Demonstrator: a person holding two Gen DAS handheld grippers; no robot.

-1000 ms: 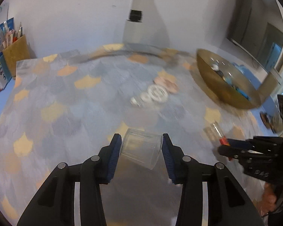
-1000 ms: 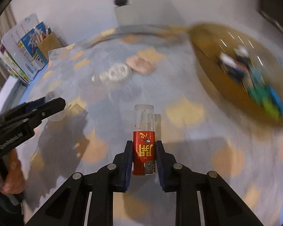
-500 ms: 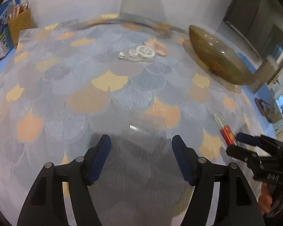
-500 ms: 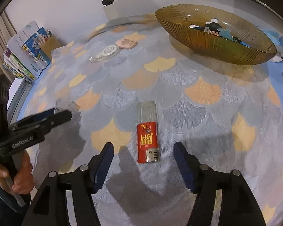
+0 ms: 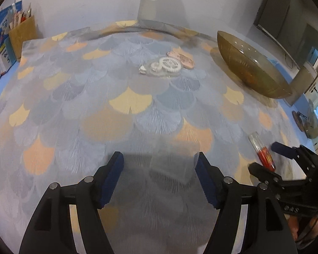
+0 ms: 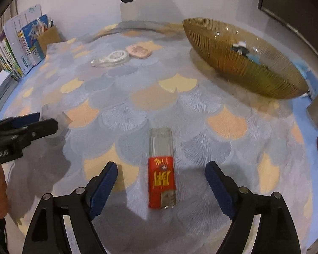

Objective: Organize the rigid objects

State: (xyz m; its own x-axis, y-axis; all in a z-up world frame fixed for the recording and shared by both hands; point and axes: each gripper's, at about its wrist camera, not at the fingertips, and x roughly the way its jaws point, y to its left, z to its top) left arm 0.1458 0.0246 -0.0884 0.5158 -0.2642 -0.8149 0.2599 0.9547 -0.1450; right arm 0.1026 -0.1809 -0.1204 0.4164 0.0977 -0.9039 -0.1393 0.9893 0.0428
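**Readable markings in the scene**

A large yellow character, seemingly Chinese, is printed on the red label of the lighter (image 6: 162,175), with a small yellow flourish above it; its exact reading cannot be made out. Embossed lettering is seen on the black body of the left gripper (image 6: 35,119) in the right wrist view, but it is too blurred to be read. Embossed marks are also carried on the right gripper (image 5: 262,156) in the left wrist view, equally unreadable. Printed covers are shown on the books (image 6: 21,48) at the wall, with no word legible
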